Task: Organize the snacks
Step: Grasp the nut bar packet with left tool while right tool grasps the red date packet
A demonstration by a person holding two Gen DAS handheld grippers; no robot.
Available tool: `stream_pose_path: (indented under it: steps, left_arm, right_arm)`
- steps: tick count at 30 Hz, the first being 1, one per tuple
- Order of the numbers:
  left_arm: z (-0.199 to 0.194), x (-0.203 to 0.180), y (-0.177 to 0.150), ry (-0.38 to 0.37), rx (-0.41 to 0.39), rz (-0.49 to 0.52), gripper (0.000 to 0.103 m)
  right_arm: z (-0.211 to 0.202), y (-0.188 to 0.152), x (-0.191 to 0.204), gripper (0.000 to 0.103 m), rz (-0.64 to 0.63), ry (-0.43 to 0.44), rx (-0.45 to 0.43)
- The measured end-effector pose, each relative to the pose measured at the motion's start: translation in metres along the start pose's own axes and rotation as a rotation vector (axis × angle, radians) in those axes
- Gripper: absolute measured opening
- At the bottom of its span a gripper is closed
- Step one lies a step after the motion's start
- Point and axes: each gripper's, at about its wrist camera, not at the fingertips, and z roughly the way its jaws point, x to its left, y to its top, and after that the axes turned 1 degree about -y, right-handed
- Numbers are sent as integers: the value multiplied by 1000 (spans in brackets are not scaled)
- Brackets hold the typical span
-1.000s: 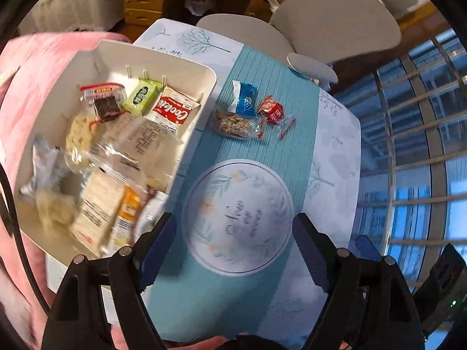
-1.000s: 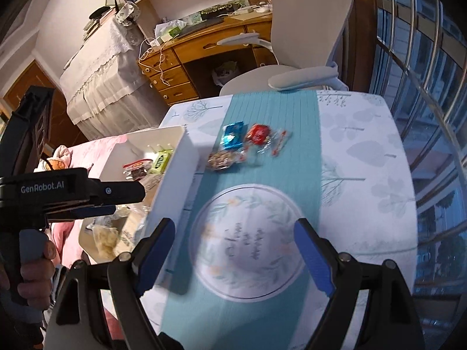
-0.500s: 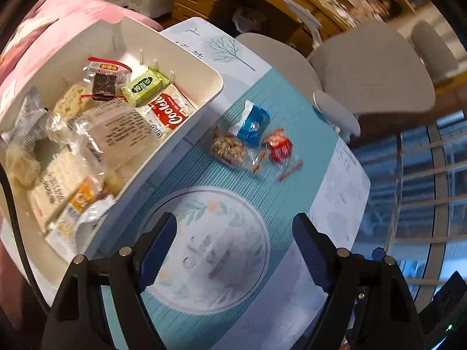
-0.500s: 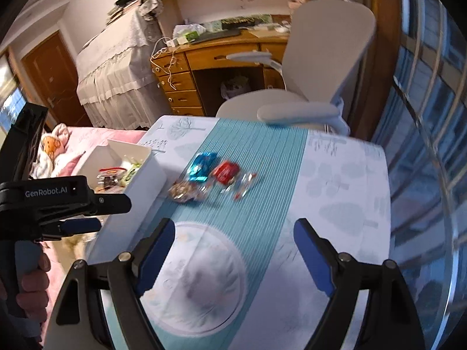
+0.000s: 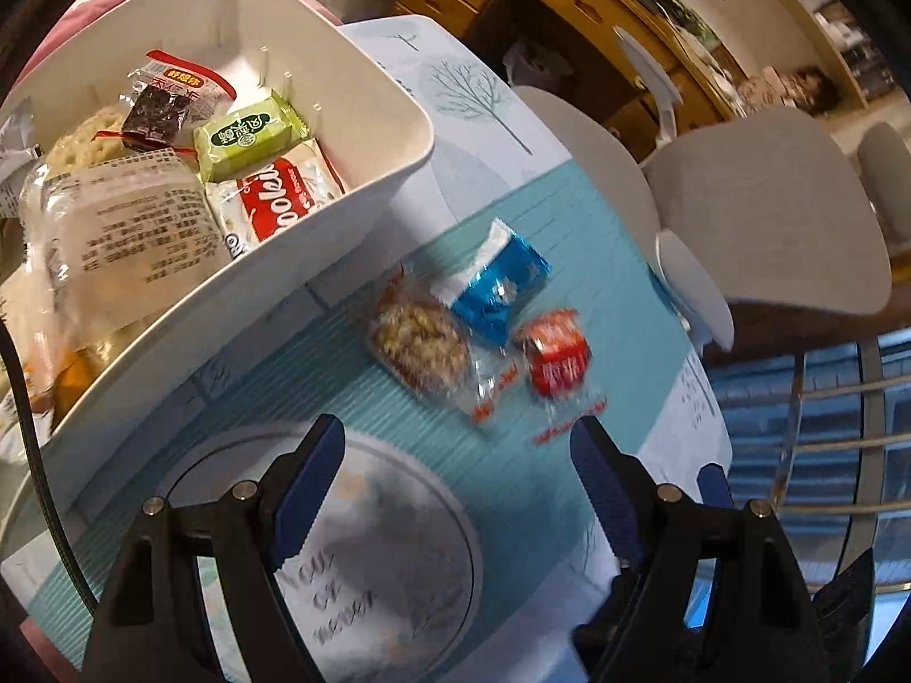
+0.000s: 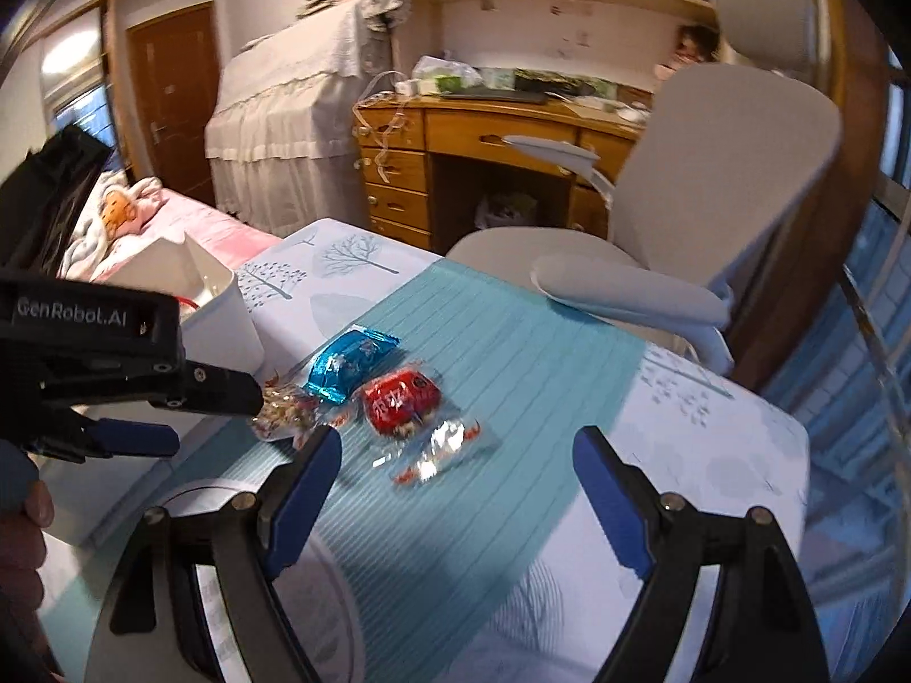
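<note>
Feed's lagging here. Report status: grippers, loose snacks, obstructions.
Left gripper open, empty. Right gripper open, empty. Three snacks loose on runner: blue packet, red candy, clear nut pack. White bin beside them. Nothing blocking.

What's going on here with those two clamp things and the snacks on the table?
A person is tidying snacks with a handheld gripper in each hand. A white bin at the table's edge already holds several packets. Three snacks lie loose on the teal runner: a blue packet, a red packet and a clear pack of nutty snack. The left gripper and the right gripper are both open and empty, pointed down at that little group. Nothing is picked up yet.
</note>
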Motion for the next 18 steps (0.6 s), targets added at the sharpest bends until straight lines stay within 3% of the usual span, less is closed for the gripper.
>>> stream_pose_path:
  steps: [9, 18]
  left_arm:
    - [32, 0, 7, 19, -30, -29, 80]
    - [41, -3, 18, 65, -85, -61, 77]
  right_arm:
    - [43, -10, 21, 84, -98, 20, -22]
    - [69, -10, 34, 84, -116, 36, 9]
